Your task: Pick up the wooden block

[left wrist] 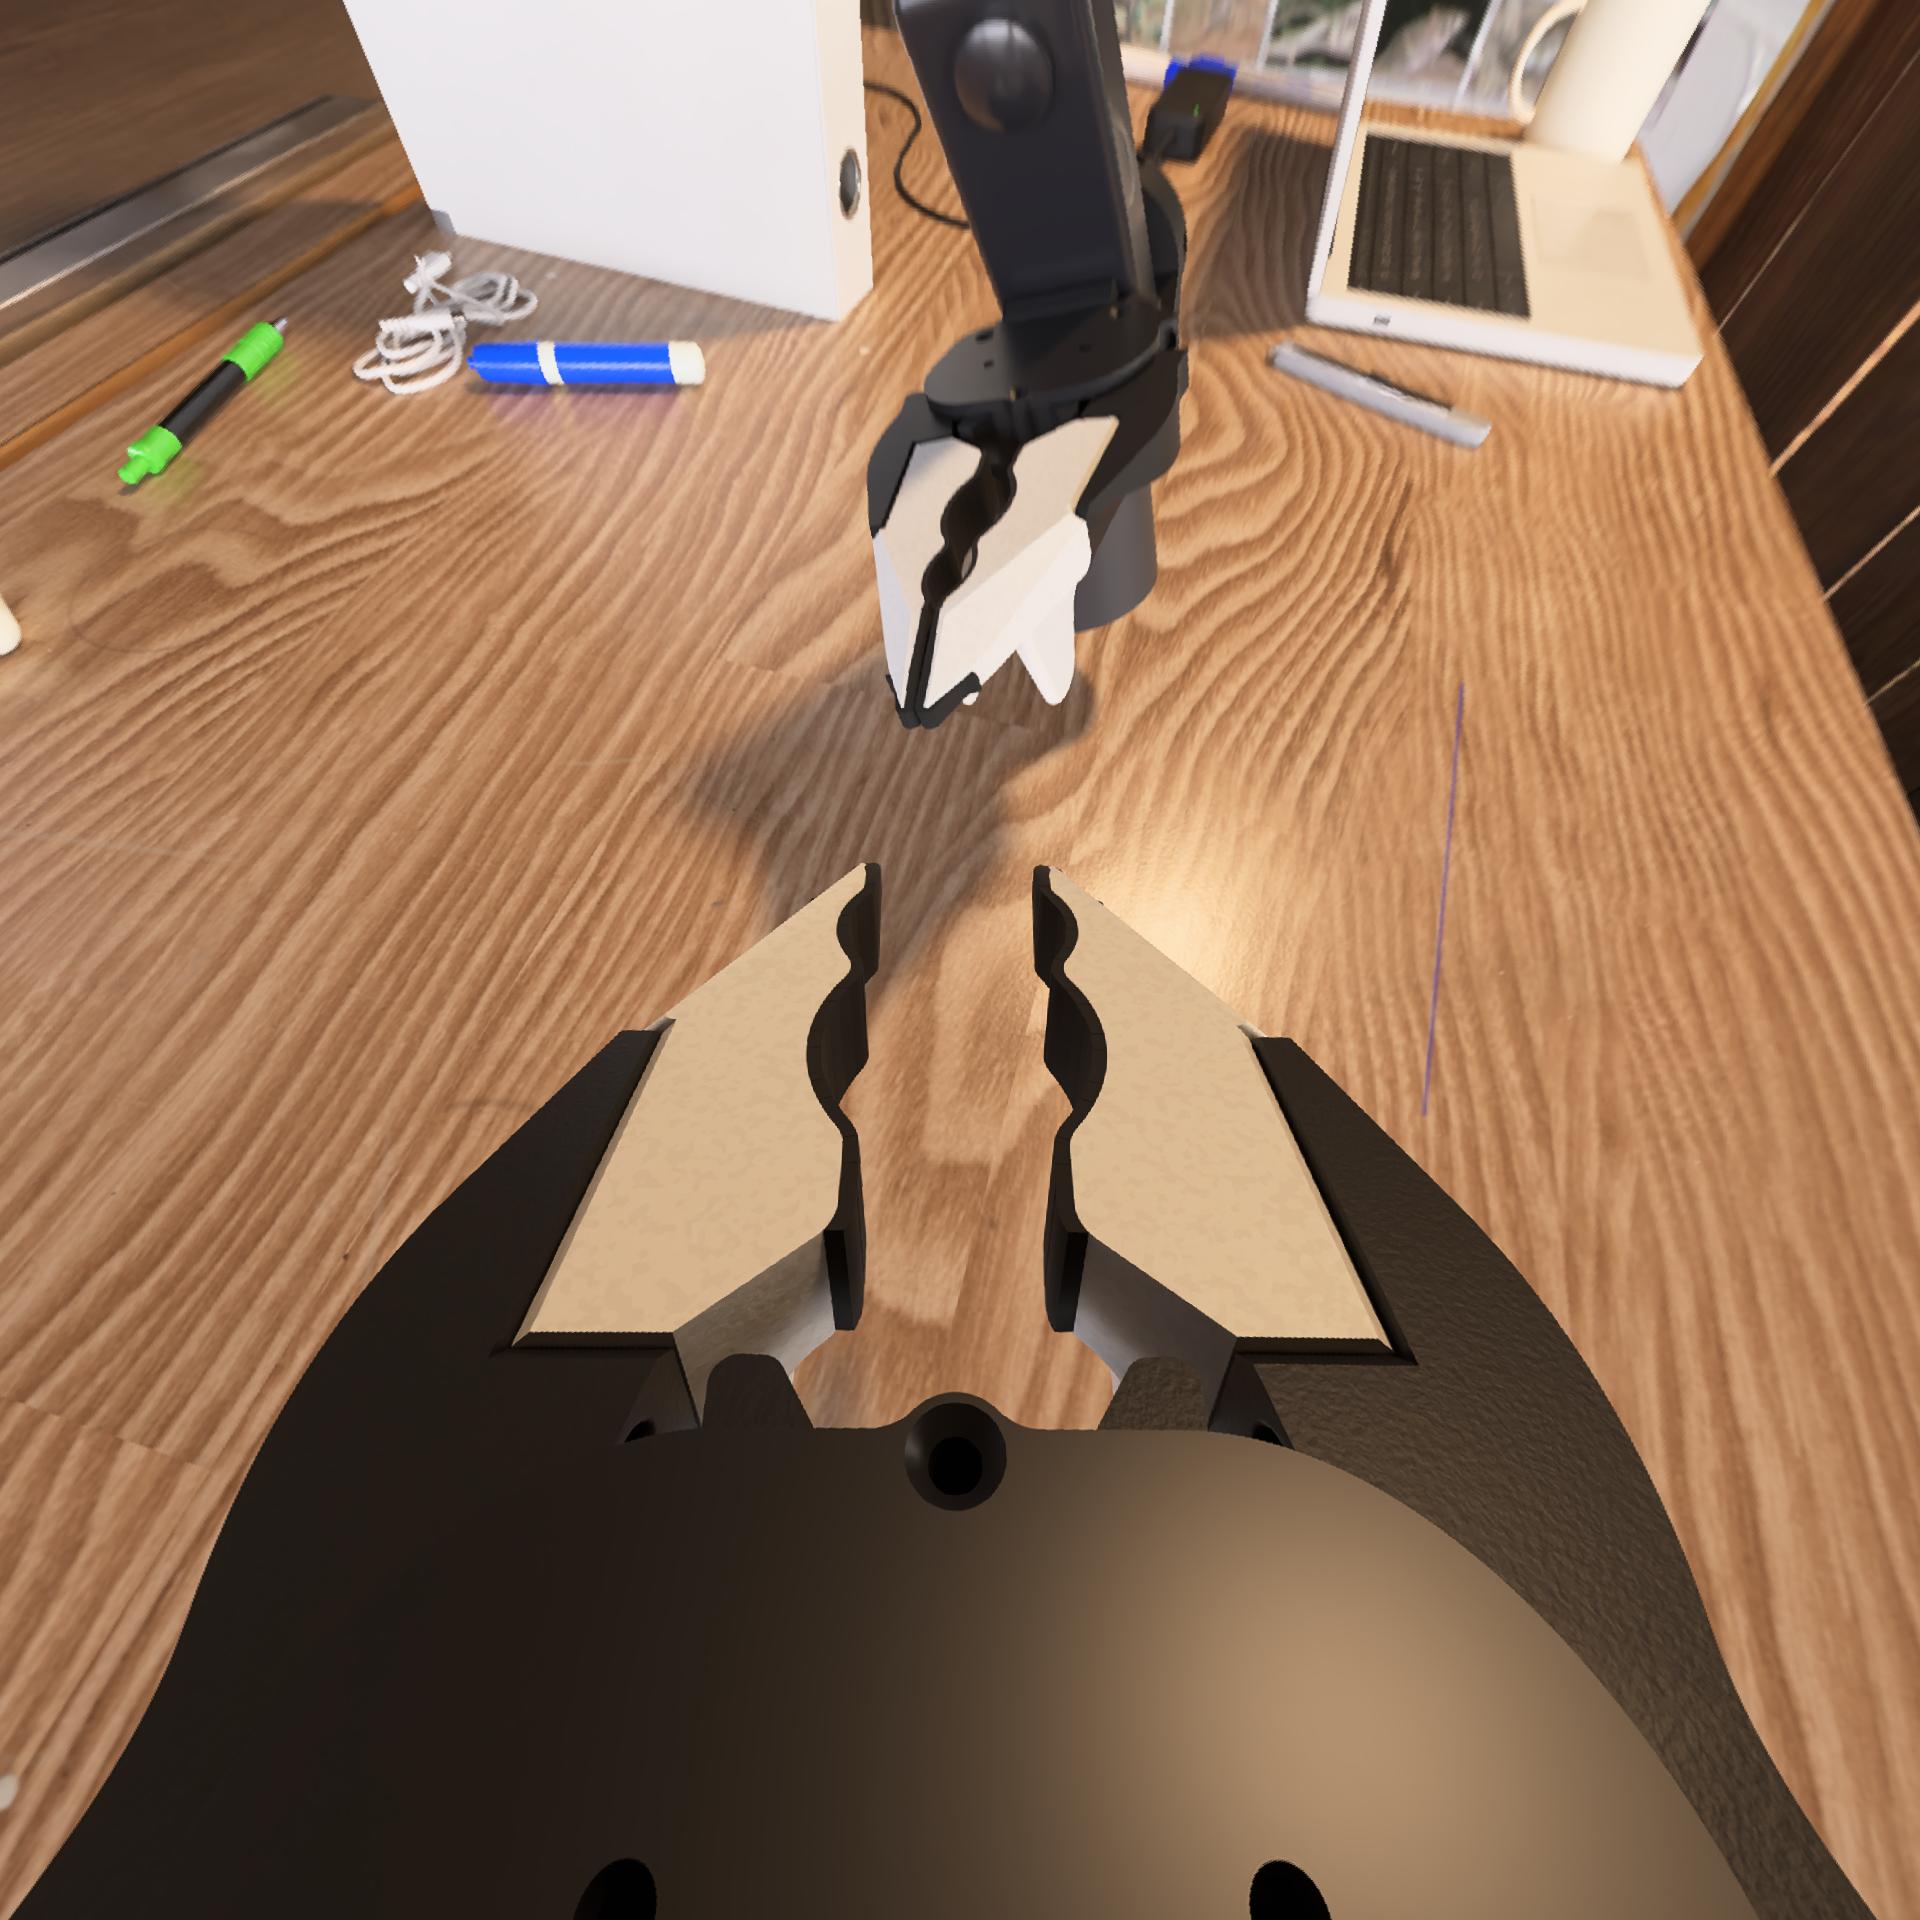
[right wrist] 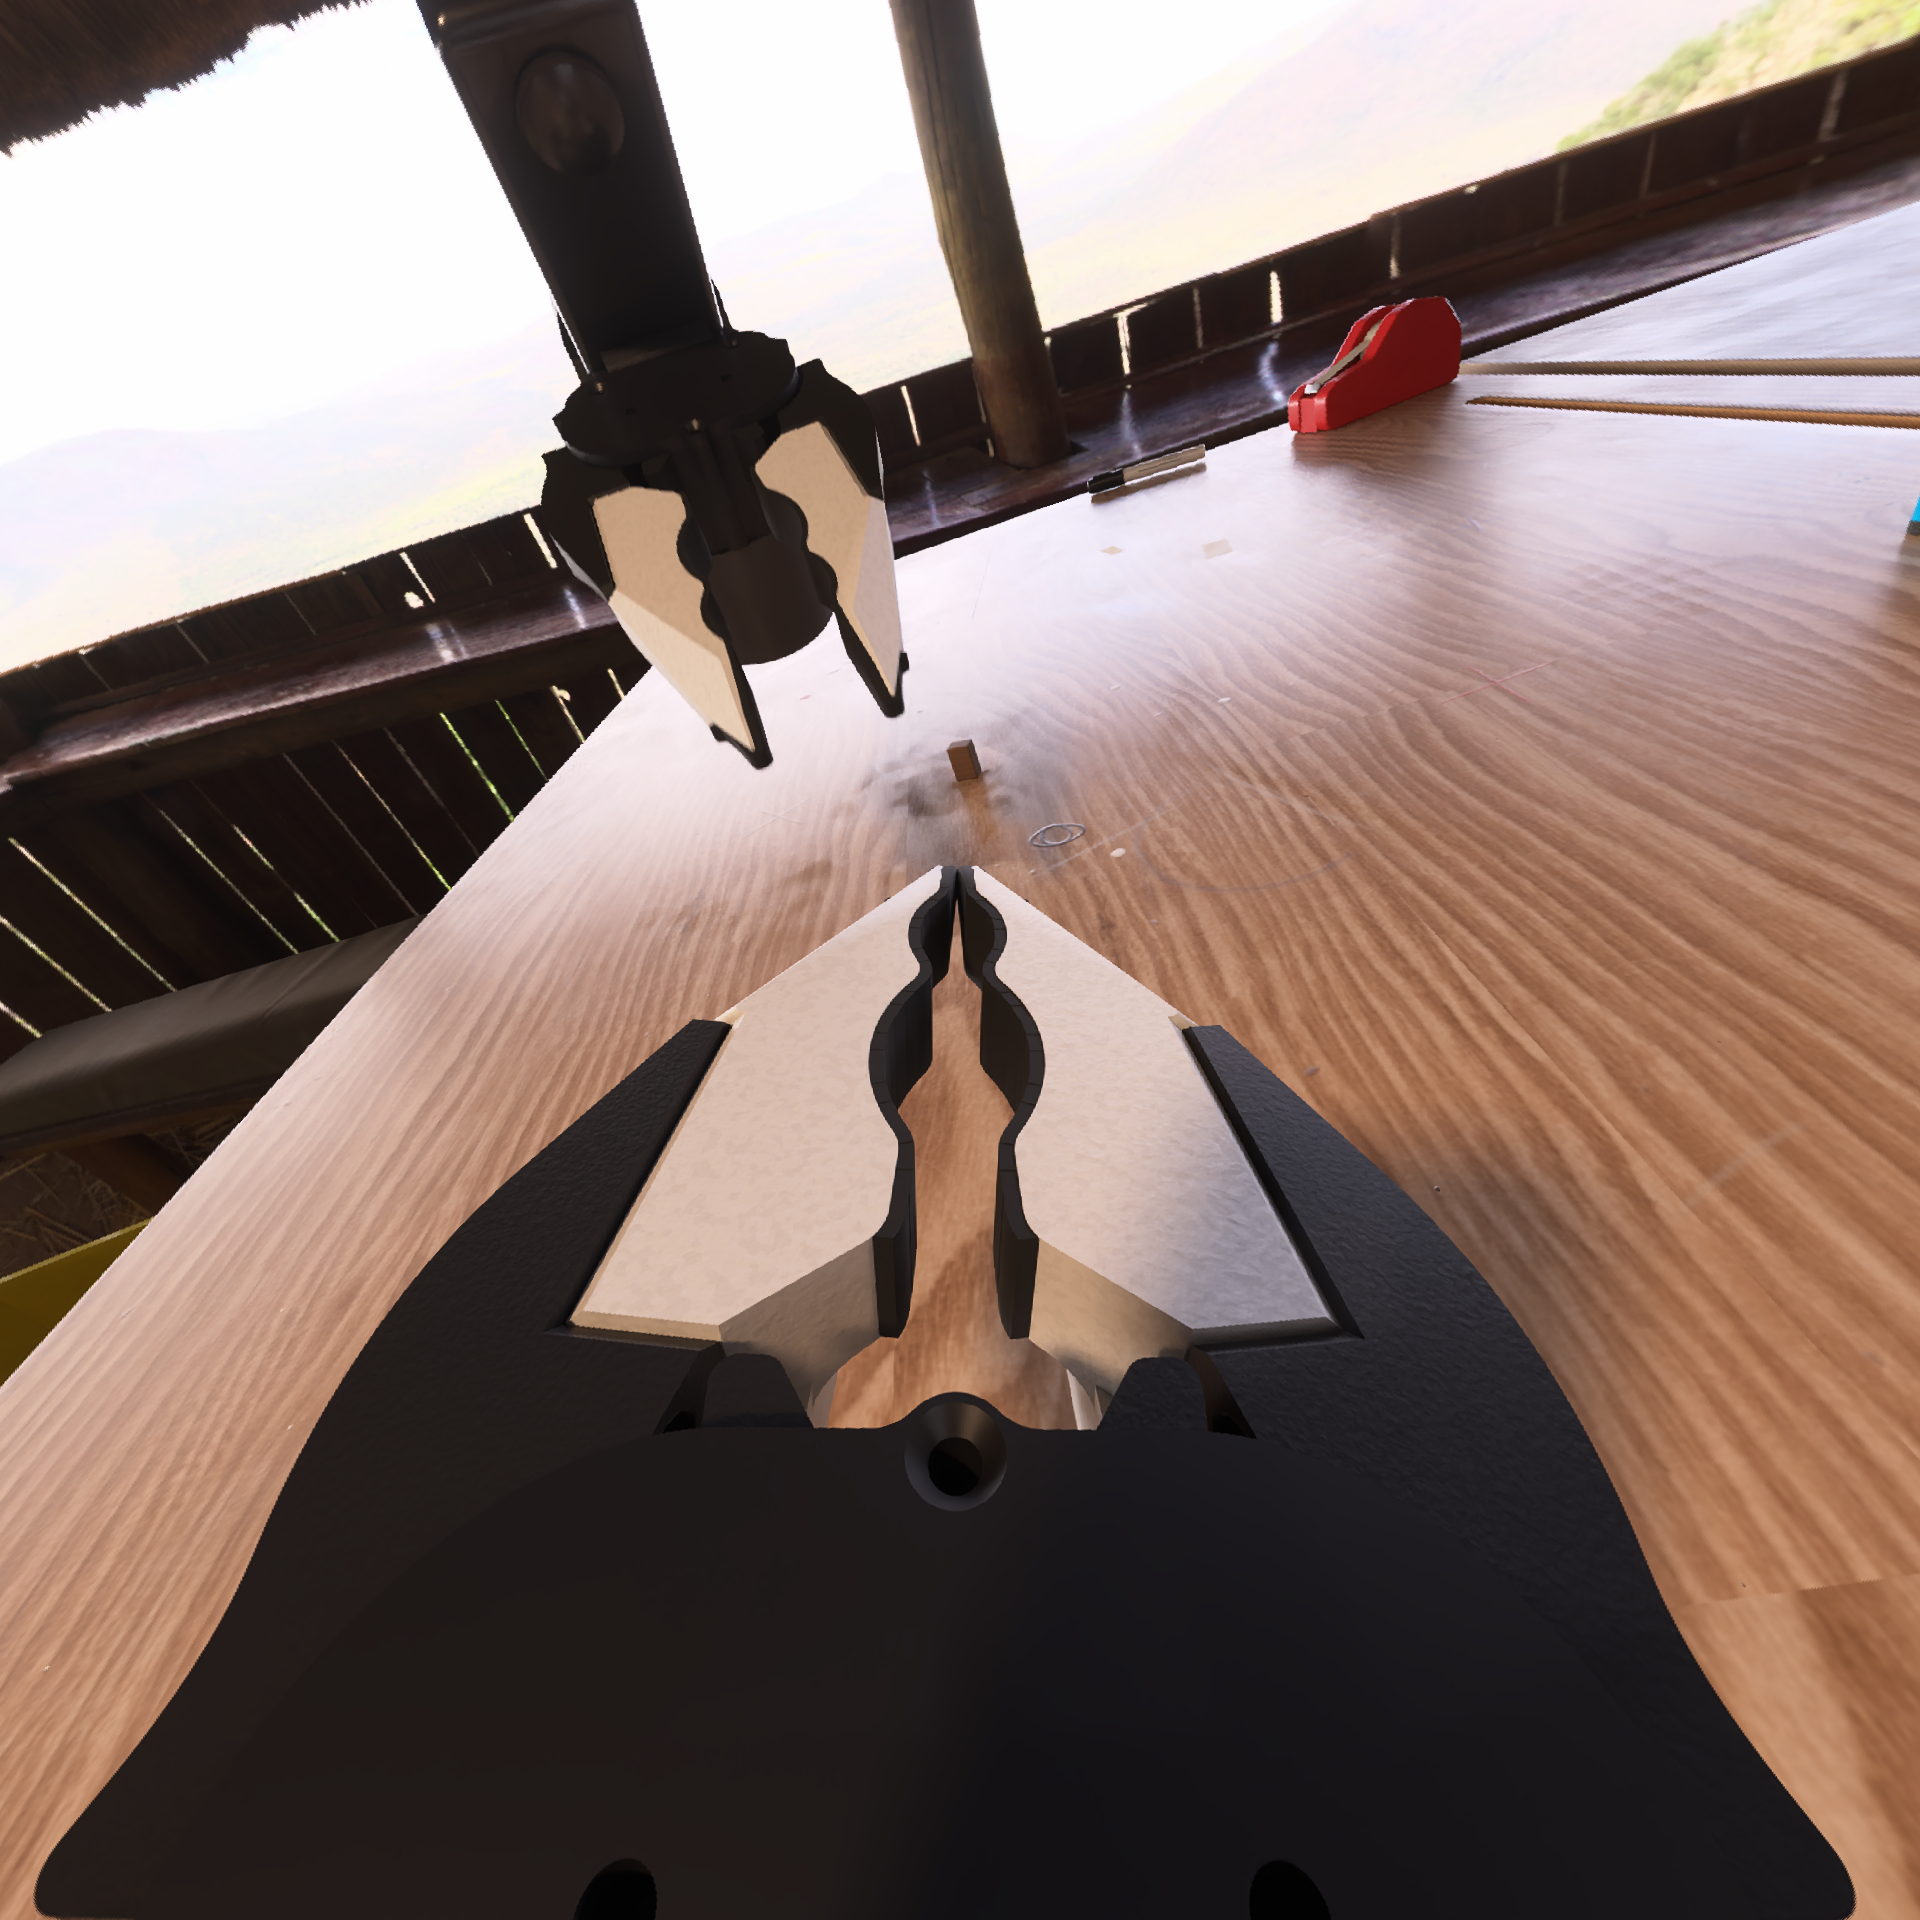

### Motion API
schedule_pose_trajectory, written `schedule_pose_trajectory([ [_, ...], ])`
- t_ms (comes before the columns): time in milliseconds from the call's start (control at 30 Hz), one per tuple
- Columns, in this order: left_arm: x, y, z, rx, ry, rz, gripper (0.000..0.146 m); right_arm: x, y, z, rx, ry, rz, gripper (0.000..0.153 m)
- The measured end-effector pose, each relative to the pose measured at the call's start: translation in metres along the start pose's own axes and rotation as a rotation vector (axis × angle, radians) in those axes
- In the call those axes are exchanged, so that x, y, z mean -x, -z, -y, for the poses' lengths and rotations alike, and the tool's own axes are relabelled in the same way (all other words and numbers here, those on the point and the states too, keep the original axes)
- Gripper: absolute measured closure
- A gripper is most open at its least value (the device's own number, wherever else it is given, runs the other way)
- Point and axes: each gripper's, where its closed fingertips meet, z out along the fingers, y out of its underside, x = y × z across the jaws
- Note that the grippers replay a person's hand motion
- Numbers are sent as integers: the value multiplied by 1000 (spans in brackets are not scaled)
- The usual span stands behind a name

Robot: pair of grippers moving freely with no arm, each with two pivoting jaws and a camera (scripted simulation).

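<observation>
The wooden block is small and tan and stands upright on the wooden table, mid-table in the right wrist view. My left gripper hovers open just left of it and above it, apart from it. In the left wrist view my left gripper is open and empty; a faint wood-coloured rectangle on the table between its fingers may be the block. My right gripper is shut and empty, short of the block. It also shows in the left wrist view, tips together above the table.
A white box, white cable, blue marker and green pen lie far left. A laptop and grey pen lie far right. A red tape dispenser and paper clip sit beyond the block. The table edge runs at left.
</observation>
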Motion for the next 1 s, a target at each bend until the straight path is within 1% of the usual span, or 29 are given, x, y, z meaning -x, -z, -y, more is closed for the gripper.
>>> schedule_pose_trajectory([
  [133,-3,-14,-13,91,-41,0,111,0,1,2,-14,-7,3,153],
  [200,-3,-15,-17,119,-59,9,110,0,3,4,-26,-12,2,153],
  [333,-2,-4,-15,97,-79,10,112,-3,6,8,-48,-24,-5,153],
  [533,21,28,-15,64,-22,120,113,-6,11,12,-77,-41,-12,153],
  [600,40,43,-22,87,42,236,113,-6,11,12,-78,-43,-13,153],
  [700,79,72,-51,205,223,504,114,-7,11,11,-74,-45,-13,153],
  [767,94,92,-80,362,303,647,113,-7,10,11,-71,-45,-13,153],
  [833,99,109,-110,568,340,775,113,-7,10,10,-69,-47,-13,153],
  [867,96,113,-121,644,378,792,112,-7,10,10,-68,-47,-12,153],
  [900,91,114,-130,687,439,778,111,-7,10,9,-67,-48,-12,153],
  [967,82,116,-143,733,550,745,107,-7,10,9,-66,-48,-12,153],
  [1000,80,119,-147,753,574,750,106,-7,10,9,-66,-48,-13,153],
])
